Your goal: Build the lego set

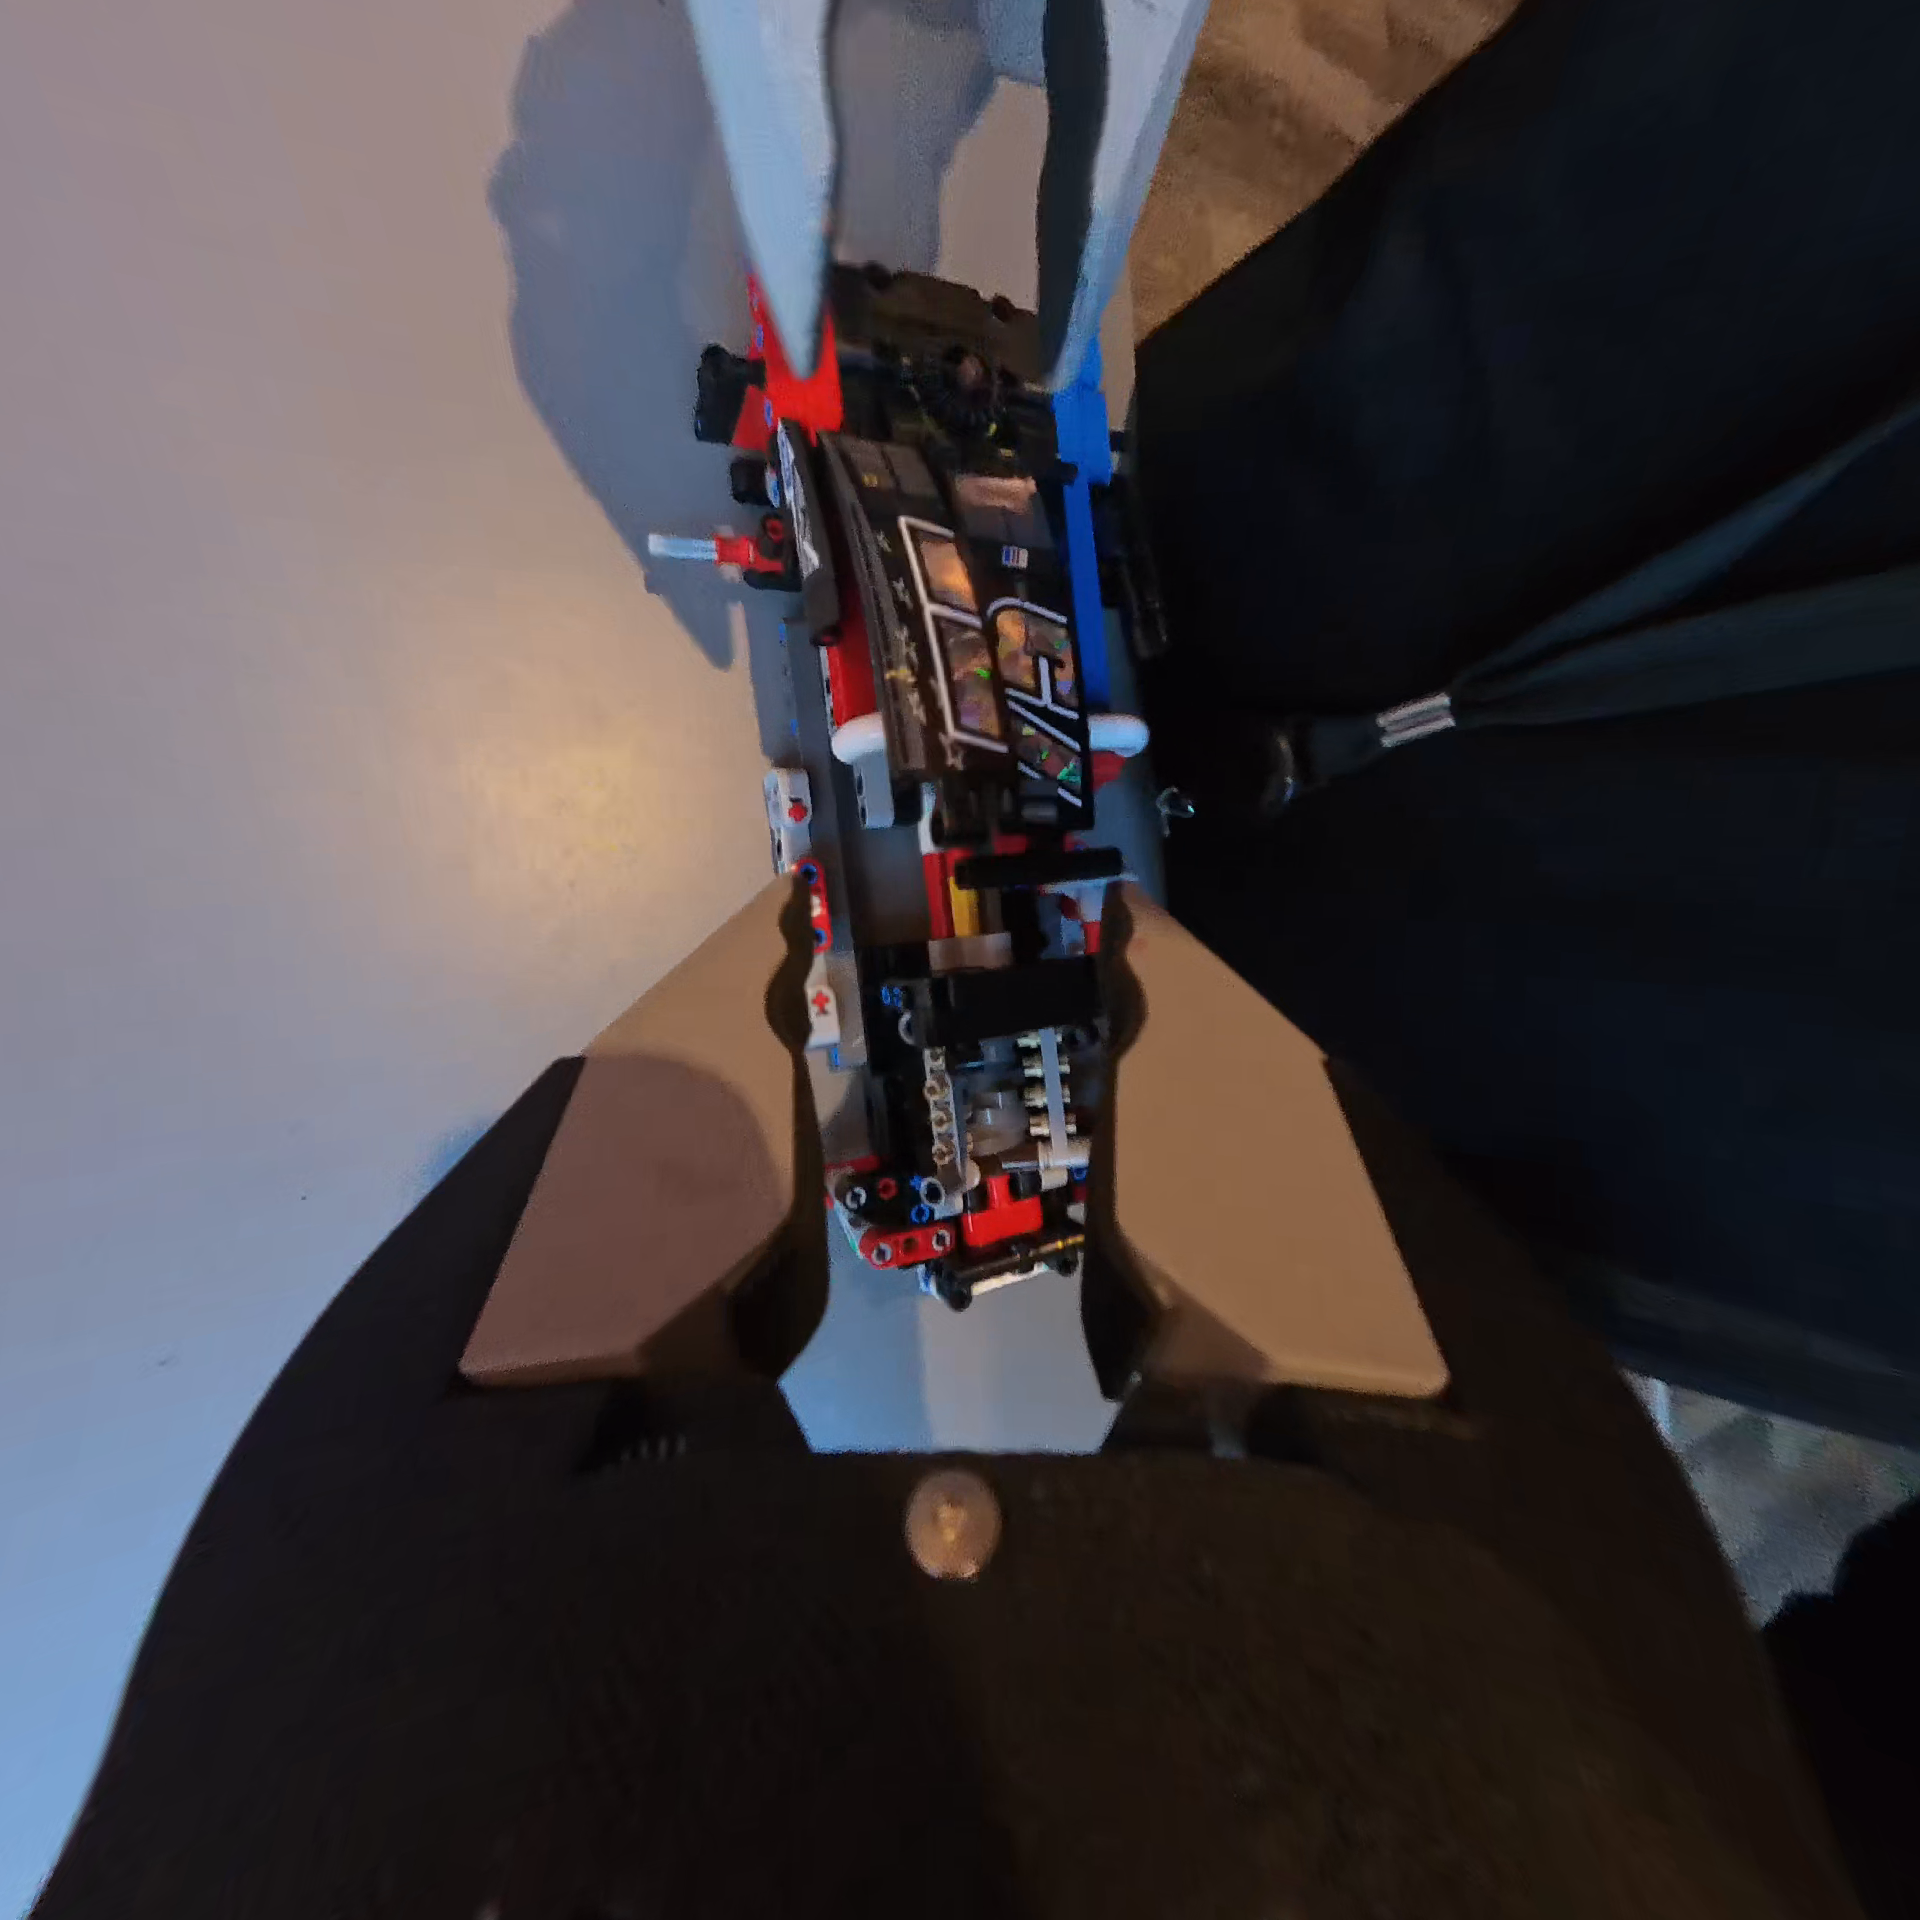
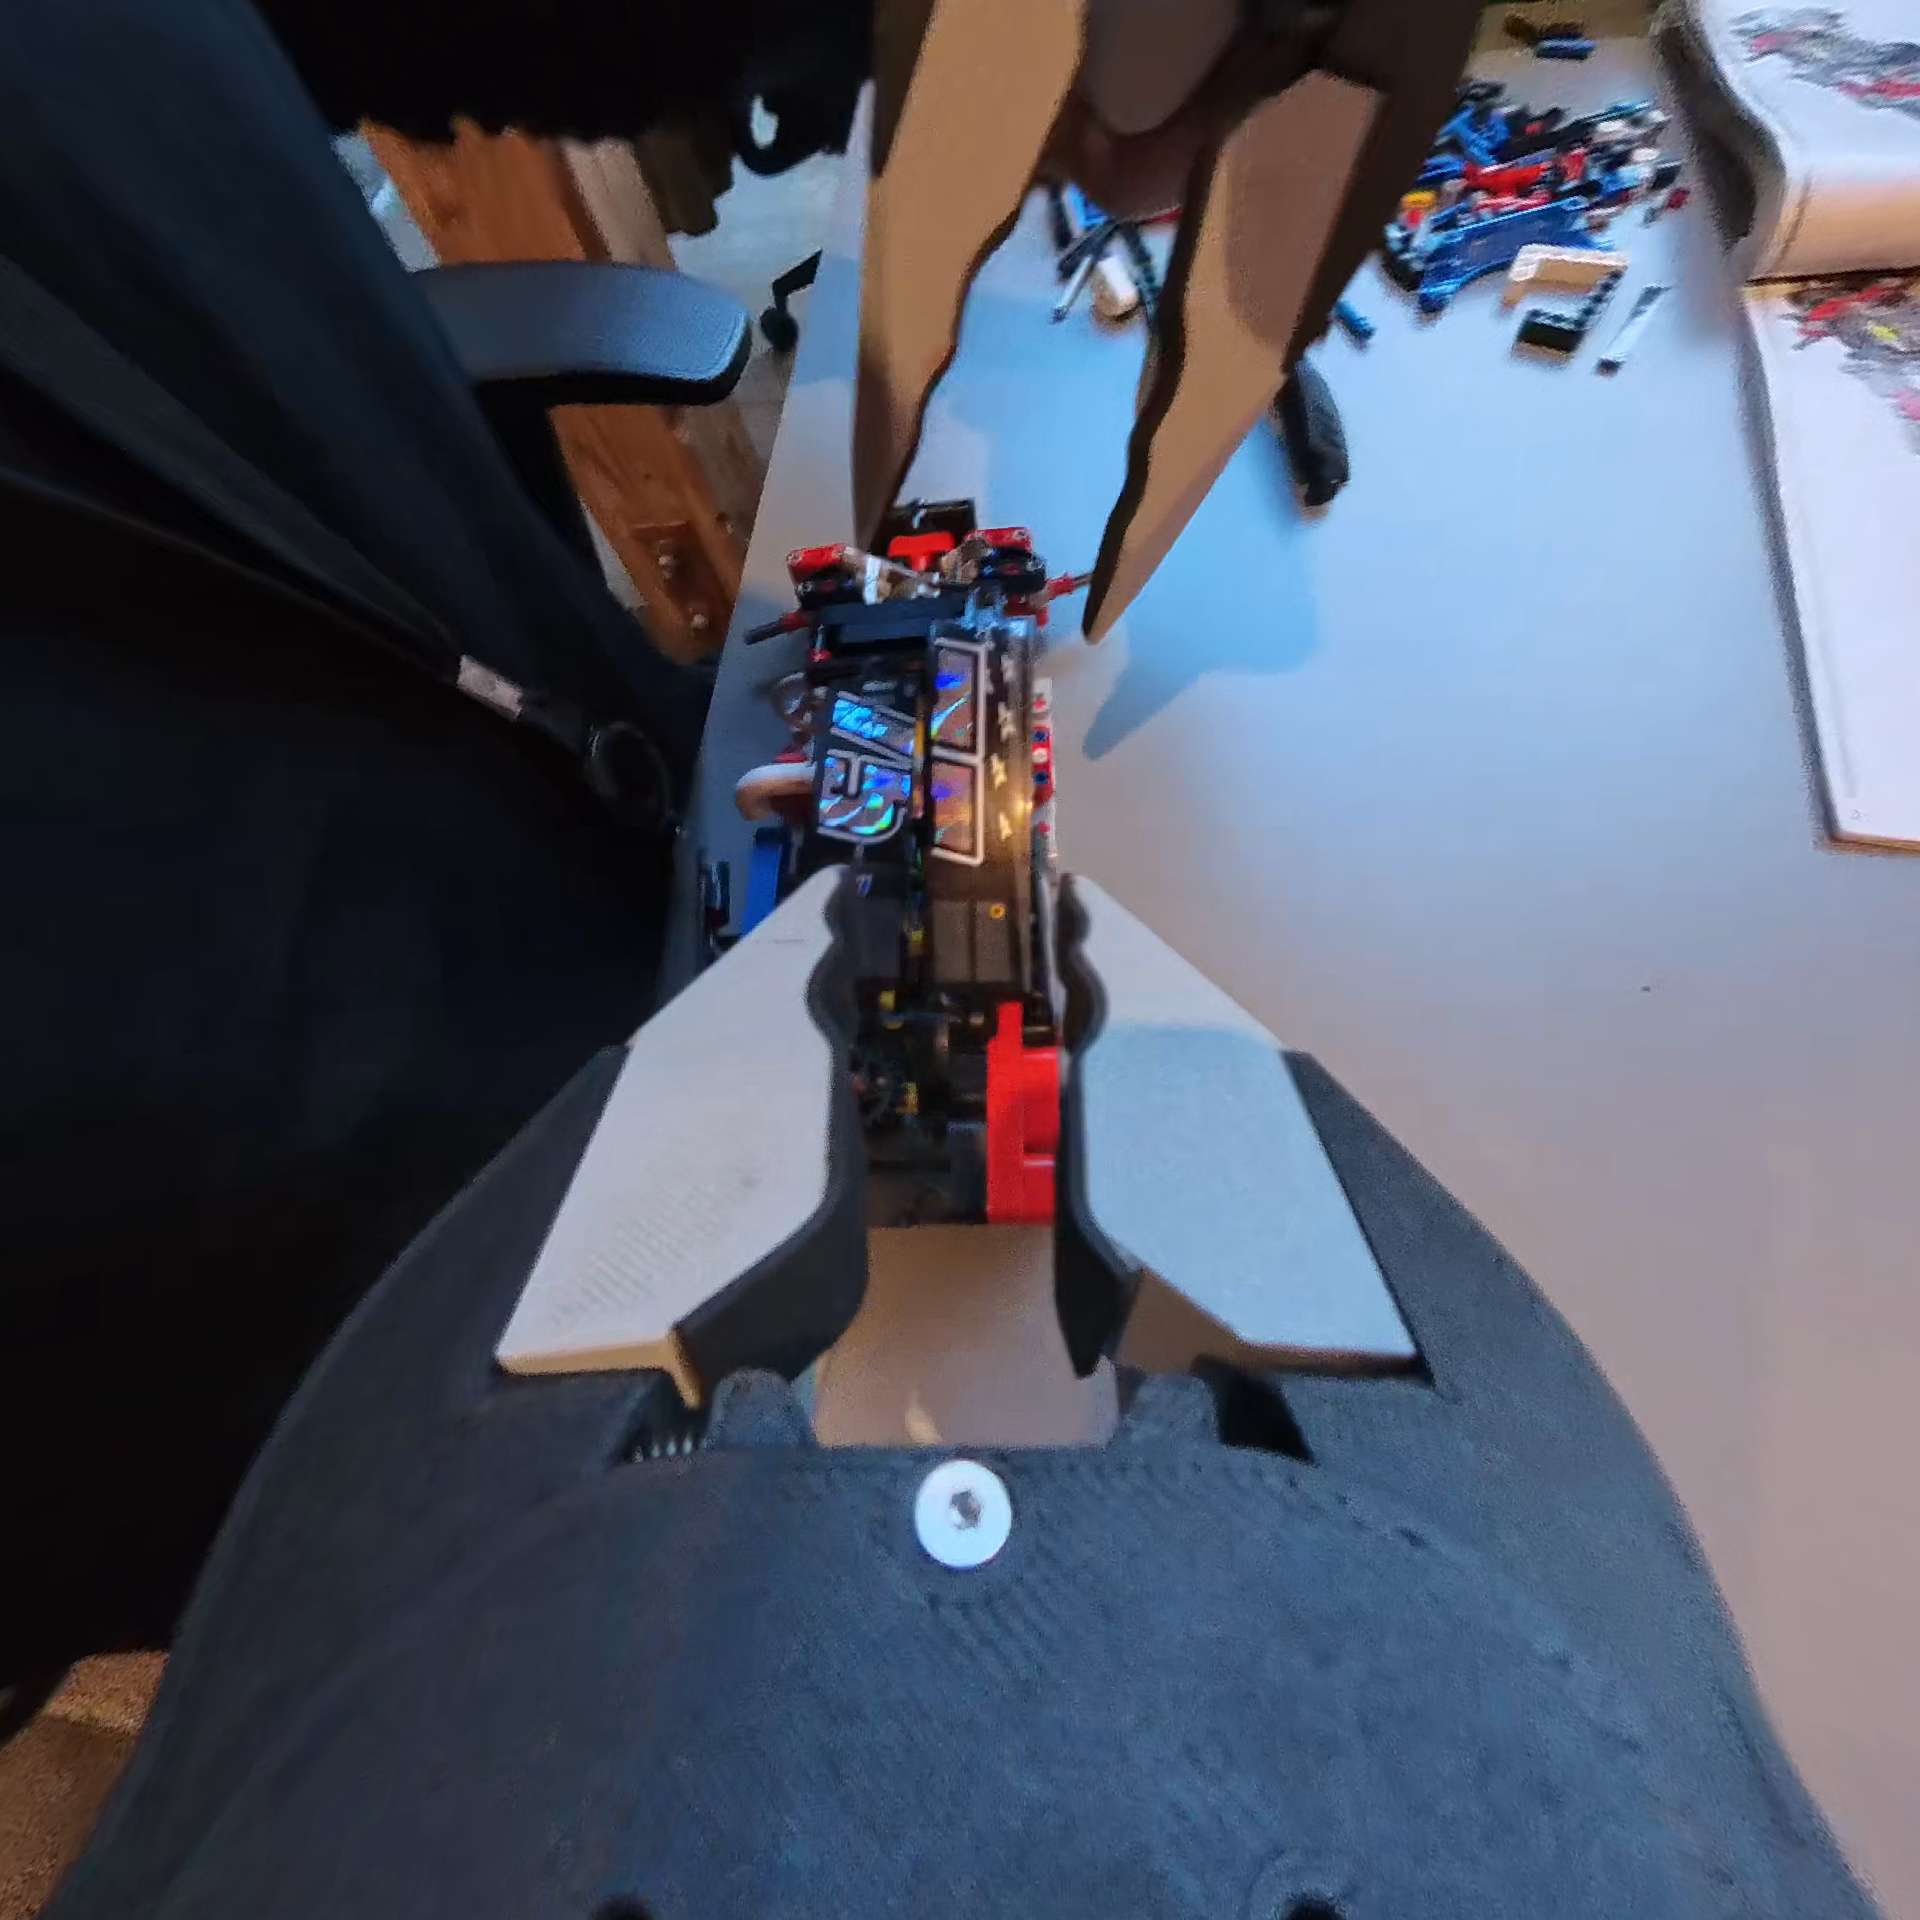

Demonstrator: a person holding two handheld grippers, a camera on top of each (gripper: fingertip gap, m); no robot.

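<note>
The lego car (image 1: 977, 644), black with red and blue parts and shiny stickers on its body, lies lengthwise between both grippers near the edge of the grey table (image 1: 260, 727). My left gripper (image 1: 961, 904) is shut on the end with the grey engine block. My right gripper (image 2: 951, 888) is shut on the opposite end, against a red piece (image 2: 1023, 1112). Each gripper shows at the far end in the other's view: the right one (image 1: 935, 364) with pale fingers, the left one (image 2: 987, 582) with tan fingers. The car (image 2: 935, 769) also shows in the right wrist view.
A pile of loose lego pieces (image 2: 1507, 197) lies at the far side of the table (image 2: 1455, 935). Printed instruction sheets (image 2: 1849, 520) lie at the right. A black part (image 2: 1314, 436) lies beyond the car. A person in dark clothing (image 2: 208, 727) and a chair armrest (image 2: 592, 322) are at the table's edge.
</note>
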